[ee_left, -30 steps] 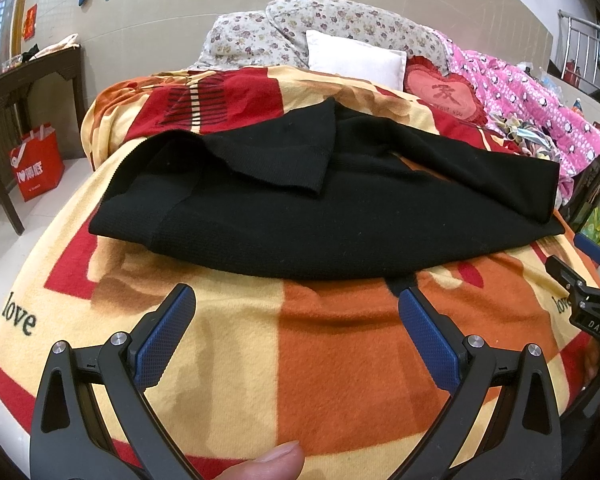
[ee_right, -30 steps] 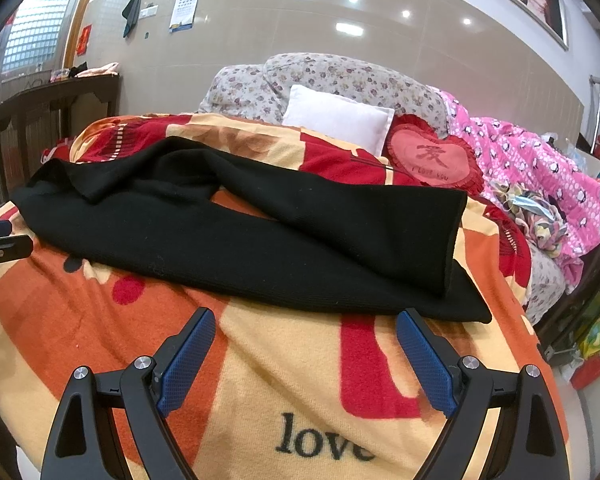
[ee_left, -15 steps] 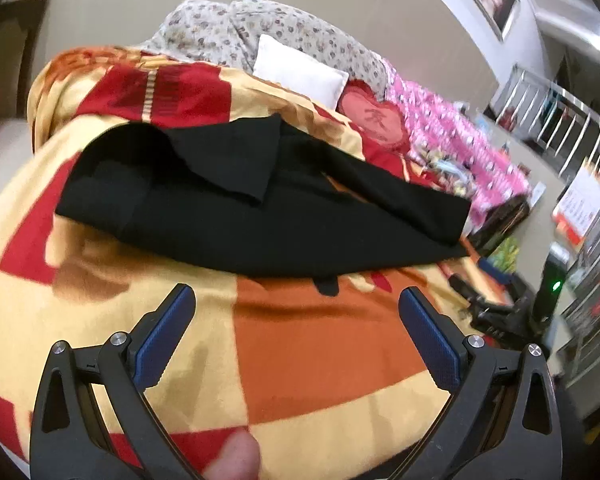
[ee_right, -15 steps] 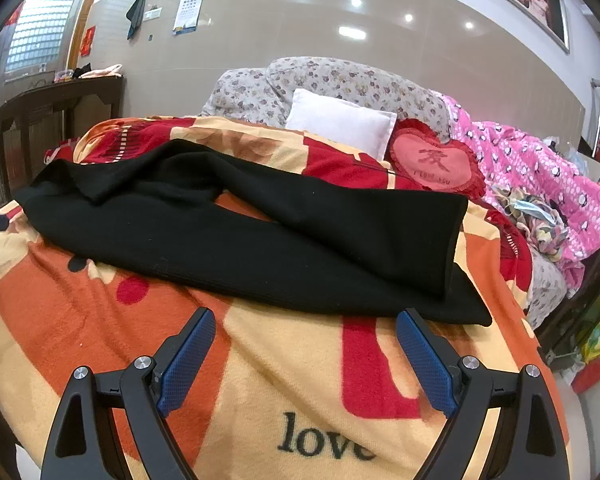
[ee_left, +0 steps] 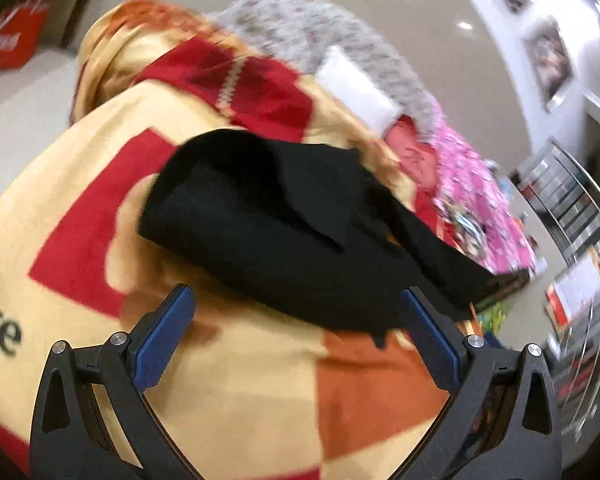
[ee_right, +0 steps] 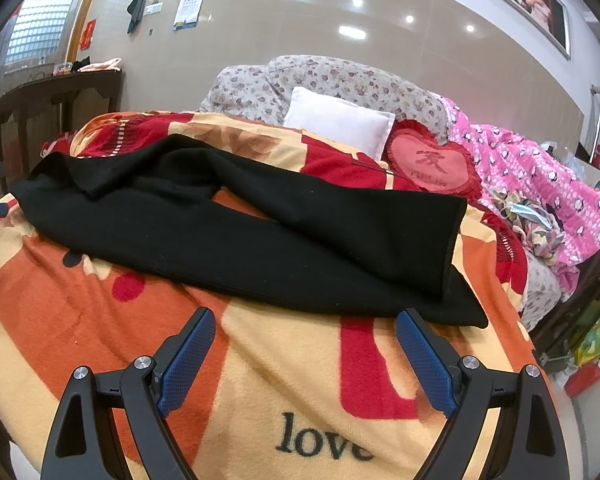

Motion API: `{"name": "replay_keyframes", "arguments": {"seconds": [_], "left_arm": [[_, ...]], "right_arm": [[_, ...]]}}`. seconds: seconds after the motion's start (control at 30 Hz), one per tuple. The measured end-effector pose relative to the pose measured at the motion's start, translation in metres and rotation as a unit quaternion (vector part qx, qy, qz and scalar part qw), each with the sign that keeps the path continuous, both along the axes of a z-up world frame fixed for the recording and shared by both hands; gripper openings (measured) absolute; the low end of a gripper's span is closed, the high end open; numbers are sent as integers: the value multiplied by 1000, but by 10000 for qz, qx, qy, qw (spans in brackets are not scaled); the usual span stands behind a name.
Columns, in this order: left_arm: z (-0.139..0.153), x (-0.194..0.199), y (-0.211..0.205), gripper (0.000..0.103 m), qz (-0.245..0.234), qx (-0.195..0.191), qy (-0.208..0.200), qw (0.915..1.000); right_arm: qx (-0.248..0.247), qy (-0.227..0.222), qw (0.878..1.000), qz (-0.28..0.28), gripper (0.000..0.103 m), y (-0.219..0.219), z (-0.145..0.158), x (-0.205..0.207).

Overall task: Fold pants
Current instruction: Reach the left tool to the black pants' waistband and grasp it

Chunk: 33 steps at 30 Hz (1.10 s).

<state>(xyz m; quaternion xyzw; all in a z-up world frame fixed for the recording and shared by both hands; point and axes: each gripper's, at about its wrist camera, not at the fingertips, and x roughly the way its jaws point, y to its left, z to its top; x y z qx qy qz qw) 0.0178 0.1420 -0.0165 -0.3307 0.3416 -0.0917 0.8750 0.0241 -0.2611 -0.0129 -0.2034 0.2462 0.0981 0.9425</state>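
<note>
- Both grippers have their blue-padded fingers spread wide apart and hold nothing: the left gripper (ee_left: 296, 332) sits at 6 o'clock in its own view, the right gripper (ee_right: 302, 354) at 6 o'clock in its view.
- Black pants (ee_right: 236, 236) lie on a blanket (ee_right: 260, 392) patterned in orange, yellow and red, which covers a bed.
- From the right wrist, the pants stretch from 9 o'clock across the middle to about 4 o'clock, one leg lying partly over the other, with the hem ends toward 3 o'clock.
- From the left wrist, which is tilted and blurred, the pants (ee_left: 284, 232) fill the middle and run off toward 4 o'clock; the near edge lies just ahead of the fingertips, and I cannot tell whether it touches them.
- The word "love" (ee_right: 324, 442) is printed on the blanket at 6 o'clock, between the right gripper's fingers.
- At 12 o'clock, beyond the pants, a white pillow (ee_right: 340, 122) leans on a flowered cushion (ee_right: 340, 80), with a red heart-shaped cushion (ee_right: 432, 164) just beside it toward 1 o'clock.
- A pink quilt (ee_right: 540, 176) lies at 2 o'clock.
</note>
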Motion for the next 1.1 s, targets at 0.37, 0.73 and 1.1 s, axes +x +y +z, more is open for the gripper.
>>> {"name": "replay_keyframes", "arguments": {"seconds": [0.37,0.73,1.1], "left_arm": [[8,29,-10,102,862,1333,566,9857],[-6,44,-17,102,1146,2067,925,9672],[1,44,-28,102,1066,2075,972,9675]], "right_arm": [[68,7,10000,-12,91,-2,0,1],[51,7,10000,-22,91,-2,0,0],[21,-25,9999,-103,91,0,1,1]]}}
